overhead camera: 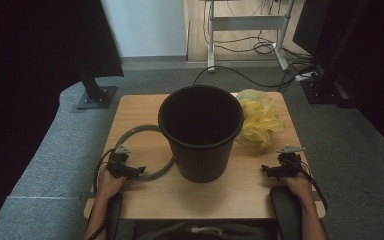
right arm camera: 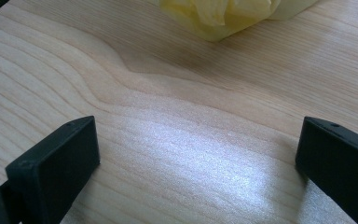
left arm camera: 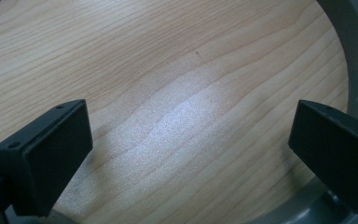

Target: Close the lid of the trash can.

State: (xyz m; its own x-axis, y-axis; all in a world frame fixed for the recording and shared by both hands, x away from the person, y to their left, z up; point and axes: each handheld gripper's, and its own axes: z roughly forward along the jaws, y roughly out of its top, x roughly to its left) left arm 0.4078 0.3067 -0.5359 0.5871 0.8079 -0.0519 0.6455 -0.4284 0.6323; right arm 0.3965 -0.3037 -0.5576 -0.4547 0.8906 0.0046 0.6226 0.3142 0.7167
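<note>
A black plastic bucket (overhead camera: 201, 132) stands upright in the middle of the wooden table (overhead camera: 230, 195), its mouth open to the high view and its inside dark. Behind it to the right, touching its rim, lies a crumpled yellow plastic bag (overhead camera: 260, 117). A grey ring (overhead camera: 145, 131) lies flat on the table at the bucket's left, curving from behind the bucket's left side round to its front, where it passes just beside the base.

The left gripper (overhead camera: 135, 171) rests on the table at the near left, held by the person's left hand (overhead camera: 109, 184), and sits at the ring's near edge. In the left gripper view its jaws are spread wide with only bare wood grain between them — the grey ring (left arm camera: 349, 60) arcs along the right border and under the right jaw, so the gripper looks into the ring's inside. Whether a jaw touches the ring cannot be told.

The right gripper (overhead camera: 269, 171) rests at the near right, held by the right hand (overhead camera: 299, 184), apart from the bucket. In the right gripper view its jaws are also spread wide, holding nothing, and the yellow bag (right arm camera: 223, 14) lies ahead of them across a stretch of bare table (right arm camera: 177, 140) — near, not touching.
</note>
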